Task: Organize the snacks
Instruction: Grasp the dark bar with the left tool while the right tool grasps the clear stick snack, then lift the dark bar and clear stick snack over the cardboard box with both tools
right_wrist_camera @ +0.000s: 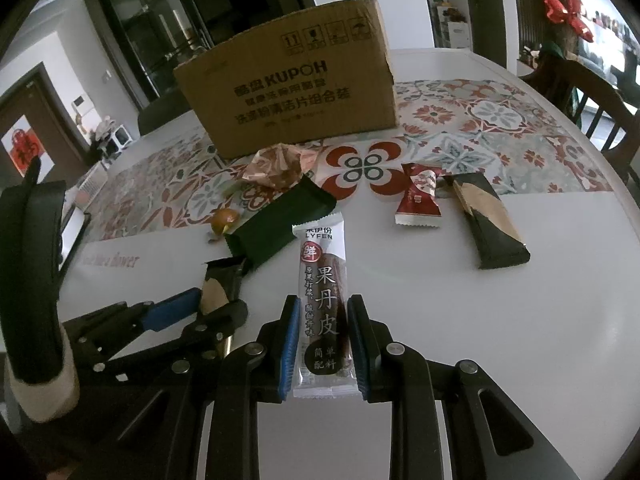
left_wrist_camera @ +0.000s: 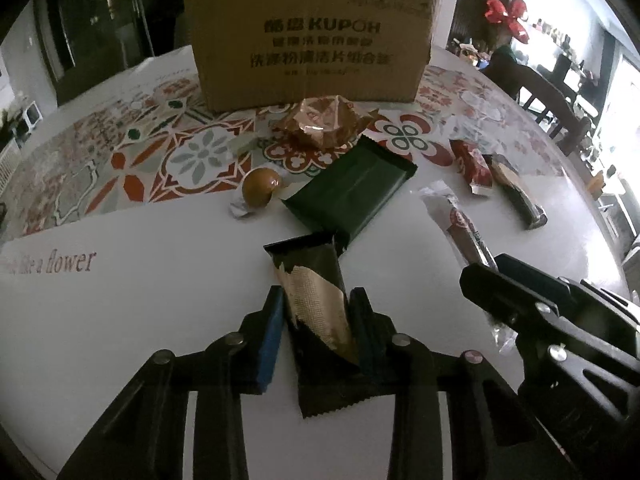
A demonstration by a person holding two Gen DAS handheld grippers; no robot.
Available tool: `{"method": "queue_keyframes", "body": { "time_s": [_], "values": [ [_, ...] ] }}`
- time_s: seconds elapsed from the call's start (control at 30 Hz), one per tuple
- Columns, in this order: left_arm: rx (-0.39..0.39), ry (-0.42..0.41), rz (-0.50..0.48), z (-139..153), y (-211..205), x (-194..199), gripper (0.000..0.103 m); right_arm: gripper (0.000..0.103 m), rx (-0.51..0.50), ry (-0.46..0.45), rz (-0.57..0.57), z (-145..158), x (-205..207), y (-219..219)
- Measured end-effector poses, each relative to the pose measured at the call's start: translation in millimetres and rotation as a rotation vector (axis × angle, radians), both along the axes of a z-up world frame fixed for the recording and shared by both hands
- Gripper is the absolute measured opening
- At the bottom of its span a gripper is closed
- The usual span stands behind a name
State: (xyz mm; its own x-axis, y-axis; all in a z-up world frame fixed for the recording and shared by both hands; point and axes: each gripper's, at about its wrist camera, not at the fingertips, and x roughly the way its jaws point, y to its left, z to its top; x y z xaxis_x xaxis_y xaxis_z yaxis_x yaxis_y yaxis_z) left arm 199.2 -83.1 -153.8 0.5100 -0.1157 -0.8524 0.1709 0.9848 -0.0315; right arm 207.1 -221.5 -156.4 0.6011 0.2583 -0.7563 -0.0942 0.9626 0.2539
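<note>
Got my left gripper pinching a black-and-gold foil snack bar and my right gripper clamped on a clear-wrapped dark red fruit-leather strip, both aimed toward the brown cardboard box, probably where they're headed.

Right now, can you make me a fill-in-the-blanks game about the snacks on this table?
1. The right gripper is shut on a long clear snack stick with ____ characters printed on it.
2. The left gripper has a black and ____ wrapper between its pads.
3. Behind the snacks stands a brown ____ box.
4. The small red packet lies beside another black and gold bar, on its ____ side in the right wrist view.

Missing words: Chinese; gold; cardboard; left
</note>
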Motion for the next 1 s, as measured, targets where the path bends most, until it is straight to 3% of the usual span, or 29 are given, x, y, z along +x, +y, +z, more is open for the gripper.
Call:
{"method": "queue_keyframes", "body": {
  "time_s": [0.23,0.67,1.0],
  "values": [
    [-0.052,0.010,0.016,7.8,12.6,-0.8,0.032,0.025,-0.002,-0.004,0.006,2.5,-0.8,4.7],
    [-0.070,-0.166,-0.002,64.3,28.1,-0.4,0.032,0.025,-0.014,-0.084,0.007,39.2,-2.5,11.1],
    [-0.100,-0.280,-0.008,118.4,43.6,29.3,0.032,0.025,-0.049,-0.229,-0.009,94.9,16.8,14.7]
  ]
}}
